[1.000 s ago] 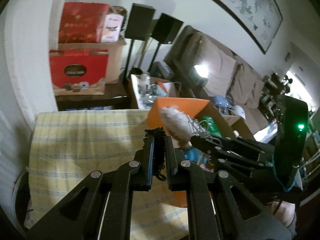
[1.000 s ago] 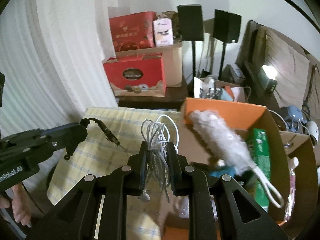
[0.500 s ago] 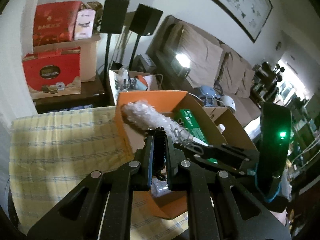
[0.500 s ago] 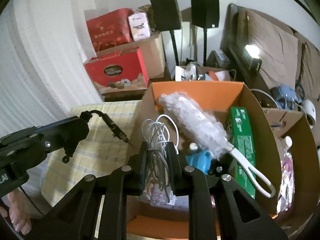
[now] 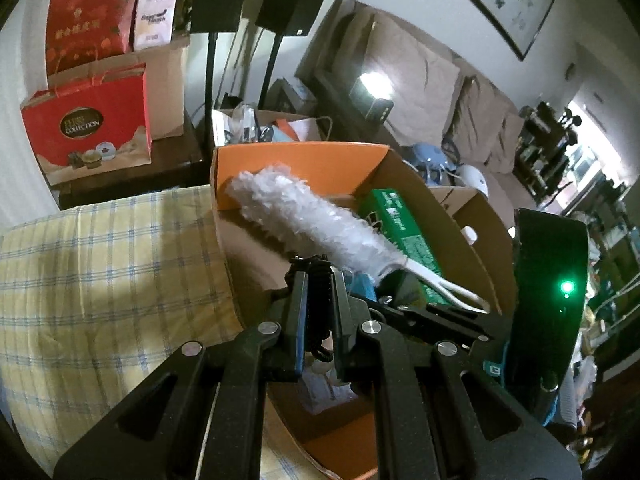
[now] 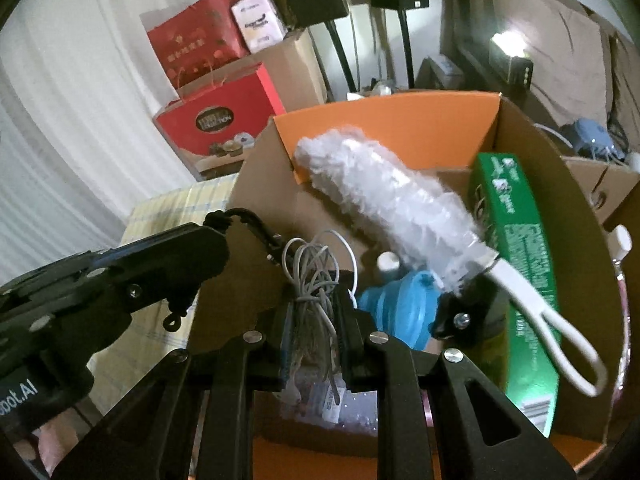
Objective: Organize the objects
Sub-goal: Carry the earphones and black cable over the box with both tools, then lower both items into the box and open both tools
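My left gripper [image 5: 318, 280] is shut on a black coiled cable [image 5: 319, 300], over the near left part of the open orange cardboard box [image 5: 296, 164]. My right gripper [image 6: 316, 304] is shut on a bundle of white-grey cable [image 6: 310, 268], above the box's inside [image 6: 392, 128]. In the right wrist view the left gripper [image 6: 216, 236] comes in from the left, the black cable's plug [image 6: 260, 232] sticking out of it. In the box lie a white fluffy duster [image 6: 384, 196], a green carton [image 6: 516, 240] and a blue collapsible bottle [image 6: 400, 300].
The box sits on a yellow checked cloth [image 5: 100, 280]. Red gift bags [image 5: 88, 128] and brown boxes stand behind on a dark cabinet, with two black speakers on stands [image 5: 288, 0]. A second cardboard box [image 5: 472, 208] and a sofa [image 5: 420, 80] are to the right.
Both grippers have moved forward and down over the orange box, which now fills much more of both views. Each still holds its cable.
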The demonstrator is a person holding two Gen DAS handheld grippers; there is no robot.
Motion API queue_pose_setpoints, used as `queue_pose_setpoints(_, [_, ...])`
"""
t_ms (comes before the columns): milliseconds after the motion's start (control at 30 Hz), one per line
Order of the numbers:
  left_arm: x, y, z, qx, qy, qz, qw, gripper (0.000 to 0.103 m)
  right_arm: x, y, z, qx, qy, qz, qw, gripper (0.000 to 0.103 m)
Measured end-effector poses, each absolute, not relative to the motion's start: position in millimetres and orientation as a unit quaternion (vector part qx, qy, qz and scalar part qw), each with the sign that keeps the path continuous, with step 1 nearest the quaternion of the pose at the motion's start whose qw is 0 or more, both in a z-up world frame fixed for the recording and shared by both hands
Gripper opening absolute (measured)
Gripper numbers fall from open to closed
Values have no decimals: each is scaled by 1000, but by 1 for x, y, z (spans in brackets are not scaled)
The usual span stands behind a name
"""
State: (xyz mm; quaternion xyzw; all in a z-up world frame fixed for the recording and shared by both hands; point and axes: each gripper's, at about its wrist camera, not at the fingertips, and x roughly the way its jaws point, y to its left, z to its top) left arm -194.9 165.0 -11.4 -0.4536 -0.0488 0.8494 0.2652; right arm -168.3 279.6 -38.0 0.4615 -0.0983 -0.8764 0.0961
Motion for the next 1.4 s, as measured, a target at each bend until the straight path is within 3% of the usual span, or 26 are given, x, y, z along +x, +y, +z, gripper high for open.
queue_pose_setpoints(500, [-203,164,-27,-468,-43,846,250,11,-175,282,-49,473,-103,-869,100,25])
queue_pose_setpoints(700, [-194,159,-16,-454,-38,856,244,22,-167,287,-38,461,-97,-877,95,26])
queue_pose_setpoints(800, [-188,151,-8,-443,-38,863,241,35,-162,290,-30,451,-92,-883,91,37])
queue_pose_setpoints(967, [-173,133,7,-413,-40,882,223,66,-149,293,-18,438,-82,-891,87,57])
queue_pose_setpoints(1033, [-168,125,12,-405,-40,887,217,70,-141,293,-11,427,-72,-898,81,70])
queue_pose_setpoints(1133, [-160,113,15,-395,-45,895,203,76,-132,290,-4,416,-57,-904,75,79])
queue_pose_setpoints(1400, [-143,91,22,-383,-42,906,177,84,-114,282,9,404,-29,-911,77,83])
